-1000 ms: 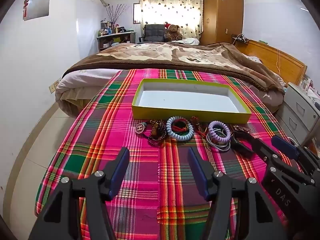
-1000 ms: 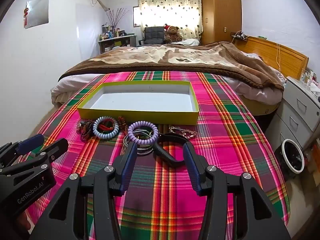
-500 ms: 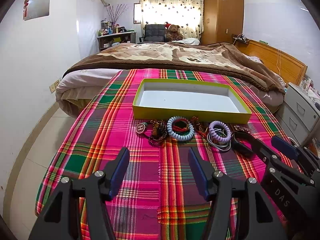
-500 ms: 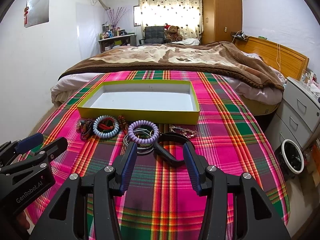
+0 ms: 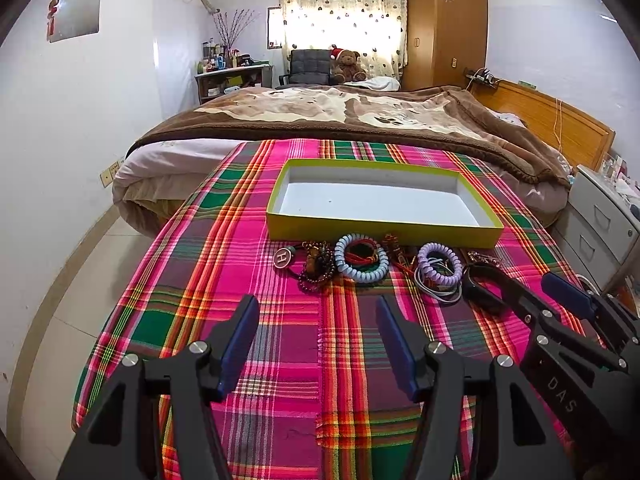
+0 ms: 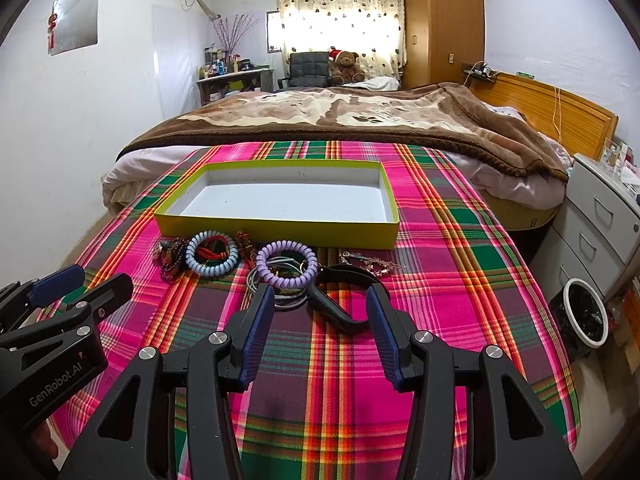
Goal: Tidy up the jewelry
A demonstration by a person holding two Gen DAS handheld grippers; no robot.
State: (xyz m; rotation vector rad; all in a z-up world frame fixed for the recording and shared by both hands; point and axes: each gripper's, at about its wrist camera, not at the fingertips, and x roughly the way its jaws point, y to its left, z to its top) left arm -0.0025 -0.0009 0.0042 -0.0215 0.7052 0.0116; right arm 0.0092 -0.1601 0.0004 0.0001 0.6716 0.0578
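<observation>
Just ahead of our right gripper (image 6: 320, 320), jaws spread and holding nothing, lies the black band (image 6: 344, 300), its near loop between the fingertips; beyond it sit the purple coil bracelet (image 6: 286, 264) on thin grey hoops, the blue coil bracelet (image 6: 210, 254), and past them all the yellow tray (image 6: 276, 228), bare inside. Our left gripper (image 5: 316, 344) is also spread and empty over plaid cloth (image 5: 280, 280), well short of the row. Risk as we judge it: closing on the band may snag the grey hoops touching it, dragging the tangle; beads (image 5: 316, 268) could scatter. Left view alone shows the round H charm (image 5: 283, 258); right view alone shows the fine chain (image 6: 372, 264) beside the band.
</observation>
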